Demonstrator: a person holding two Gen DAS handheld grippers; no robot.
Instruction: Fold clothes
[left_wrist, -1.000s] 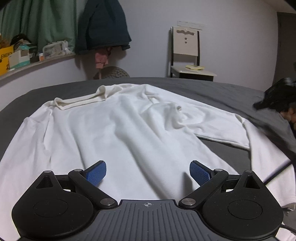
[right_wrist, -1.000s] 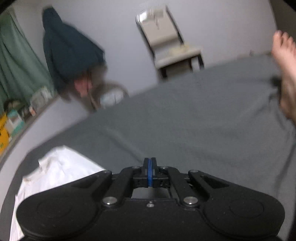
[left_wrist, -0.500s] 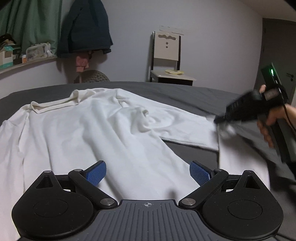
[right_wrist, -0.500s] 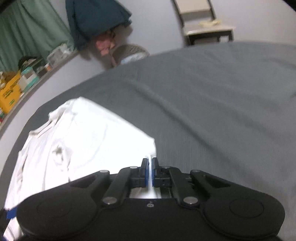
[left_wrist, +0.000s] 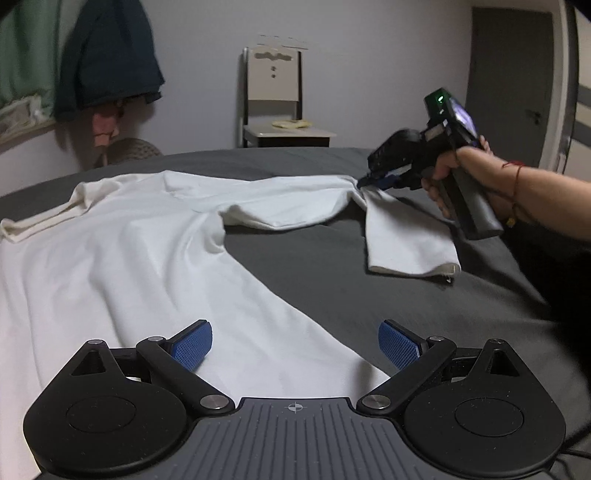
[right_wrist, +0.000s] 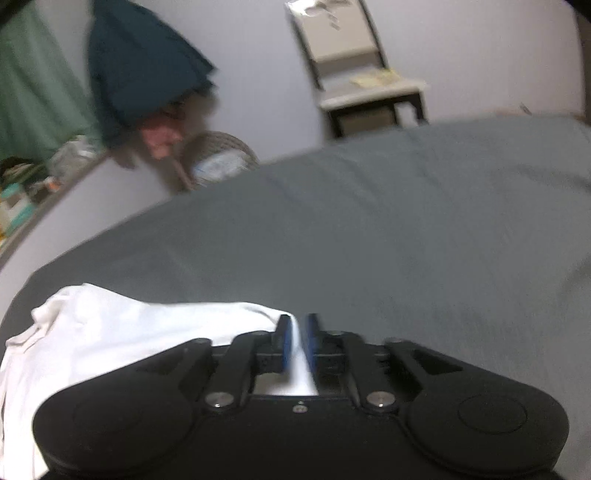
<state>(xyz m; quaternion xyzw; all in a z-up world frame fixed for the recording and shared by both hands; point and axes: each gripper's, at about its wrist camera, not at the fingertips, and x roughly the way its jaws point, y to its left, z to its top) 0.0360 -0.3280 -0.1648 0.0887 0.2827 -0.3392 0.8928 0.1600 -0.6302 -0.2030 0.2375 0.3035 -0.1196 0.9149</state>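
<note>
Black left gripper w/ blue ribbed pads, silver screws, red wrist string

The left wrist view sits low over the bed, close above the shirt, facing the far wall and chair. The right wrist view, tilted and blurred, looks from the shirt's sleeve across the bed. Both share bed, shirt, chair and hanging jacket.

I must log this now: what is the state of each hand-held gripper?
Left hand-held gripper: open, holding nothing.
Right hand-held gripper: closed on the shirt sleeve.
</note>
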